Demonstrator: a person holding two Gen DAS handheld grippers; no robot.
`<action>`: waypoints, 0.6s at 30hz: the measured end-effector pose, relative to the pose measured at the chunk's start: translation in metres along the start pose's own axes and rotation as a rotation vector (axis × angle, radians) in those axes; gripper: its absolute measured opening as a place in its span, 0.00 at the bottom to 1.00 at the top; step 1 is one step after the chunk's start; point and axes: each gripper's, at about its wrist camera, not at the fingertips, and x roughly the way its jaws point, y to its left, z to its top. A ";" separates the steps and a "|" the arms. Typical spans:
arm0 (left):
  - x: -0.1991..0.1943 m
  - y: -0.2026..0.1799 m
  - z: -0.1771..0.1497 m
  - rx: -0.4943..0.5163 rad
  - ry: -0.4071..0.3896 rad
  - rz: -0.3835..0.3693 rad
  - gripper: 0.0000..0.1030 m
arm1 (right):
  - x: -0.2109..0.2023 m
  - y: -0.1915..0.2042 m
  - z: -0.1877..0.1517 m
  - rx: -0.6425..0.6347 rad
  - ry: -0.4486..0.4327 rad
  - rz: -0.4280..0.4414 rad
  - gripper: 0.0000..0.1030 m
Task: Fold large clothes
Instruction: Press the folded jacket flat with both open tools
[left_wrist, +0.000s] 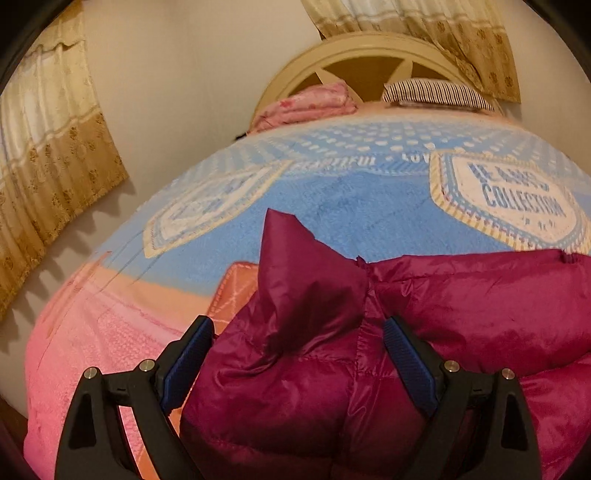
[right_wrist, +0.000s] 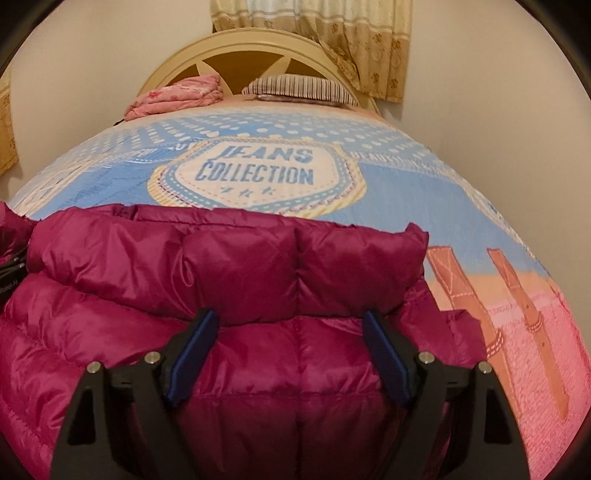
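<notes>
Bed (right_wrist: 480, 192) with a printed blue-and-pink blanket (left_wrist: 332, 221), seen from both wrist cameras; a cream headboard (right_wrist: 236, 48), a striped pillow (right_wrist: 295, 86), a folded pink quilt (right_wrist: 177, 96) and patterned curtains (left_wrist: 55, 155) lie beyond. The task's garment, a magenta quilted down jacket (right_wrist: 240, 266), lies across the near part of the blanket, one padded band doubled back over its body.

Left gripper (left_wrist: 297, 334): jaws spread wide over the jacket's left end, where a loose corner of fabric (left_wrist: 291, 251) stands up in a peak; the blue pads (left_wrist: 192, 354) sit either side of the bulging cloth without visibly pinching it. Right gripper (right_wrist: 286, 330): jaws likewise apart, straddling the seam just below the doubled band, nothing clamped.

Likely hazards, judged from this layout:
- The shell looks slick and air-filled, so a shallow bite may take only the top layer and slip off when lifted.
- Trapped air may spring the doubled band open once released.
- The upright peak may be folded in crooked, leaving a lopsided bundle.
- A jaw driven too deep could catch the blanket with the jacket and drag it along.
- Uneven lifting by the two hands would skew the fold line.
</notes>
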 end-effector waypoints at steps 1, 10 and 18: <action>0.002 0.000 0.001 -0.001 0.011 -0.005 0.92 | 0.001 -0.001 0.000 0.004 0.005 -0.001 0.82; 0.015 0.000 -0.001 -0.010 0.075 -0.025 0.96 | 0.009 -0.004 -0.001 0.027 0.039 0.008 0.84; 0.019 -0.001 -0.002 -0.006 0.094 -0.022 0.98 | 0.015 -0.004 -0.002 0.029 0.076 0.005 0.86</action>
